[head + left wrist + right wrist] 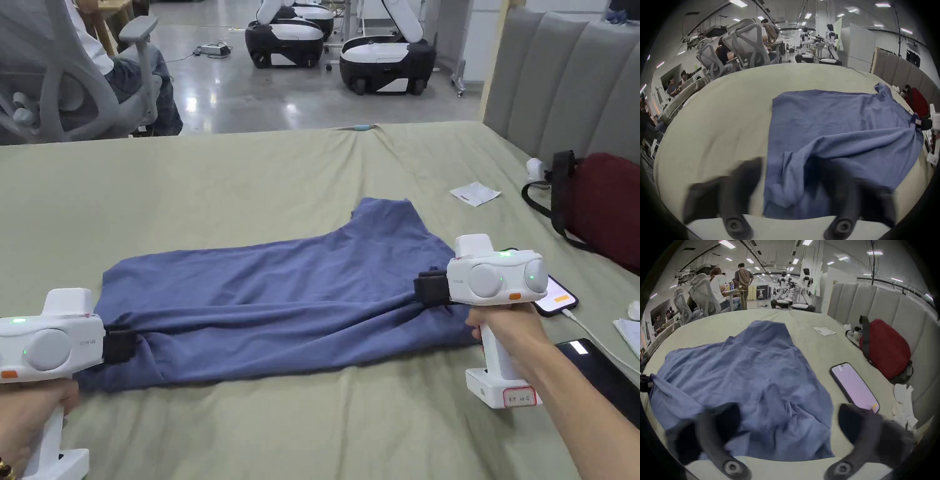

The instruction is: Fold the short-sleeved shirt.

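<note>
A blue short-sleeved shirt (281, 300) lies sideways on the green bed sheet (187, 187), folded lengthwise, with one sleeve pointing to the far side. My left gripper (119, 345) is at the shirt's left end, near the front edge. My right gripper (430, 289) is at its right end. In the left gripper view the jaws of the left gripper (786, 170) stand wide apart and blurred, with a fold of shirt (843, 121) between them. In the right gripper view the right gripper (788, 410) is also spread wide over bunched shirt cloth (737, 366).
A lit phone (556, 299) lies just right of the right gripper, with a dark tablet (600, 375) nearer me. A red bag (603, 200) leans on the grey headboard (562, 75). A paper slip (475, 193) lies beyond. A person sits in an office chair (81, 81).
</note>
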A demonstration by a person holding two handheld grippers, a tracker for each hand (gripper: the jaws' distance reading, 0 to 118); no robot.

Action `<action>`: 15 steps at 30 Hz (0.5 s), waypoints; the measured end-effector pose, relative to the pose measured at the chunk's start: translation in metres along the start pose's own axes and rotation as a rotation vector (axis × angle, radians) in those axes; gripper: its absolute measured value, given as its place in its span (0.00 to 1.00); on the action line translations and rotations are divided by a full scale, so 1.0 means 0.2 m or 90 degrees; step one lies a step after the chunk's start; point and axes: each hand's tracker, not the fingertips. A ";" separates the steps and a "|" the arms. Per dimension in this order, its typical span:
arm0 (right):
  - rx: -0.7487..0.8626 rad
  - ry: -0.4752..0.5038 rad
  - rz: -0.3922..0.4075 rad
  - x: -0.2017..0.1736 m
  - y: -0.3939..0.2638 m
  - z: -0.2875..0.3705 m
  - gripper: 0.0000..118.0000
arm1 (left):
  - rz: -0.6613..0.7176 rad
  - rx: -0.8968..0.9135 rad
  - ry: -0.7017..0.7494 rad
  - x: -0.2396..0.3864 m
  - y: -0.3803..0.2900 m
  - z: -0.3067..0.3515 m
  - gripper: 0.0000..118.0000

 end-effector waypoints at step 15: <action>0.028 0.025 0.024 -0.01 -0.51 0.69 0.00 | 0.040 0.084 -0.021 0.04 -0.47 0.70 0.00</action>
